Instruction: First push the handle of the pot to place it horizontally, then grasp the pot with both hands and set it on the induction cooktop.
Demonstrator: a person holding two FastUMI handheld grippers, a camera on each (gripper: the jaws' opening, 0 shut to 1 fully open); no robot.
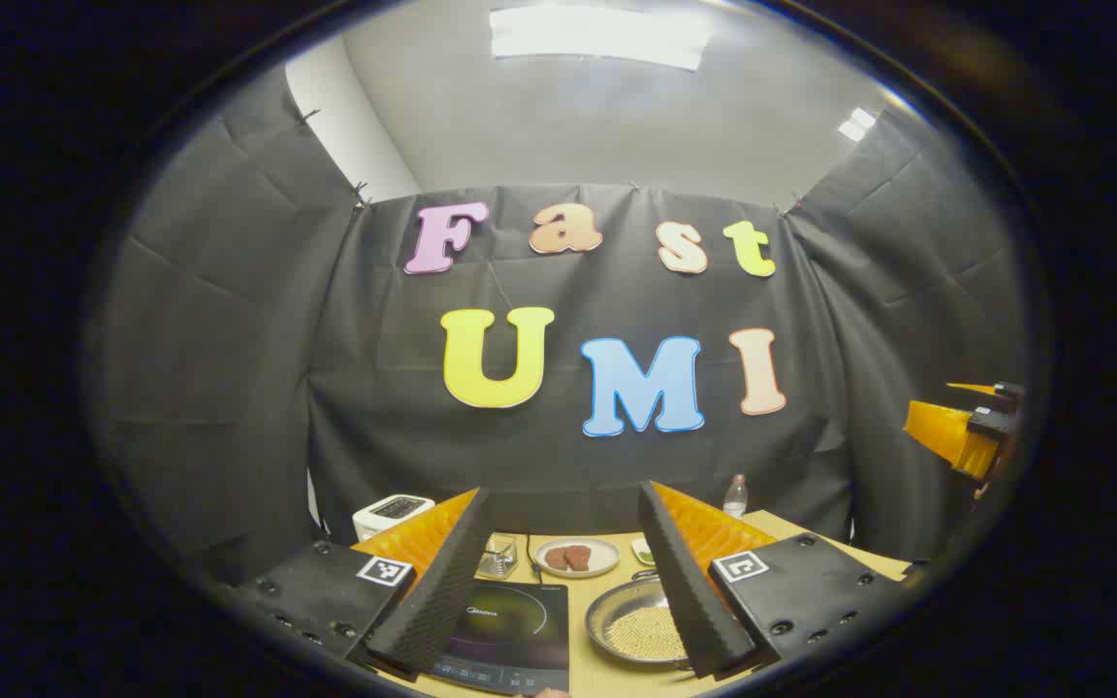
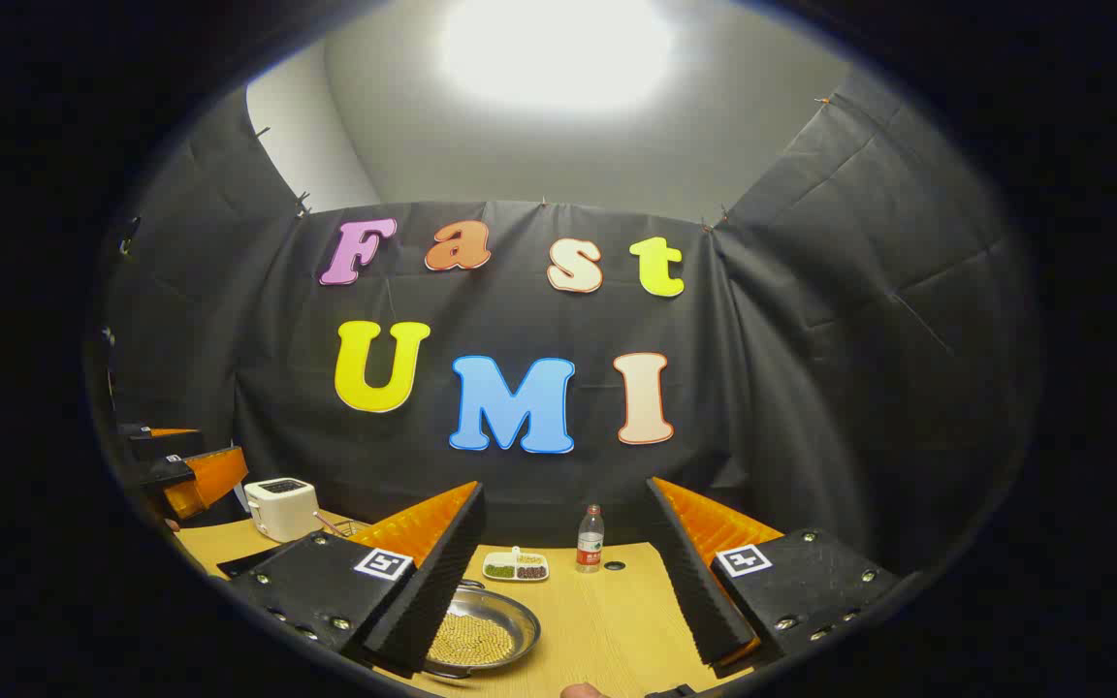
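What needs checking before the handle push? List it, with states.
1. Left claw open: ok.
2. Right claw open: ok.
3. Induction cooktop, visible surface bare: ok.
4. Pot on the table beside the cooktop, grains inside: ok.
5. Which way the pot's handle points: cannot tell.
6. Both claws clear of the pot: ok.

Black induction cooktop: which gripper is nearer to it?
Left. The black induction cooktop lies just ahead between the fingers of the left gripper; the right gripper is beyond the round steel pot.
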